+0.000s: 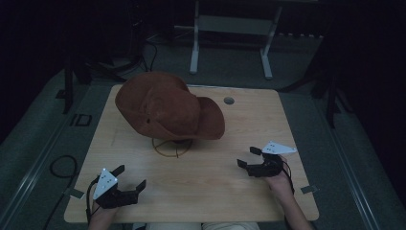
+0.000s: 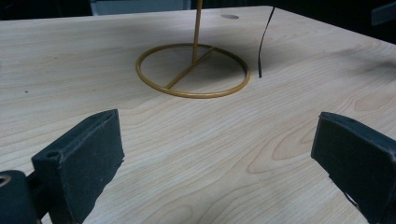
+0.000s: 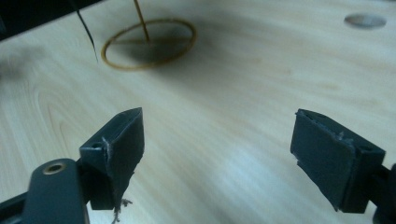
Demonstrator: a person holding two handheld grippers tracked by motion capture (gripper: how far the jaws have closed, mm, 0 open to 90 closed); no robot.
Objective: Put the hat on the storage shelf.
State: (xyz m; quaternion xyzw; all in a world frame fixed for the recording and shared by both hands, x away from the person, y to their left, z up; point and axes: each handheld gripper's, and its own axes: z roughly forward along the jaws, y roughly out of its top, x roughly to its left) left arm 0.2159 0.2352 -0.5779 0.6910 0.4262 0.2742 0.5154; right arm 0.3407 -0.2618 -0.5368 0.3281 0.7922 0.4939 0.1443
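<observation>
Right now your left tool [image 1: 130, 186] and right tool [image 1: 249, 157] both sit low over the near part of the table [image 1: 206, 177], jaws spread wide and holding nothing. The brown hat [image 1: 167, 108] rests on its gold wire stand [image 2: 193, 70] toward the table's far left, well apart from both tools.

Light wooden table [image 1: 215, 191] bears a gold wire stand [image 2: 193, 70], seemingly holding a hat [image 1: 167, 106]
</observation>
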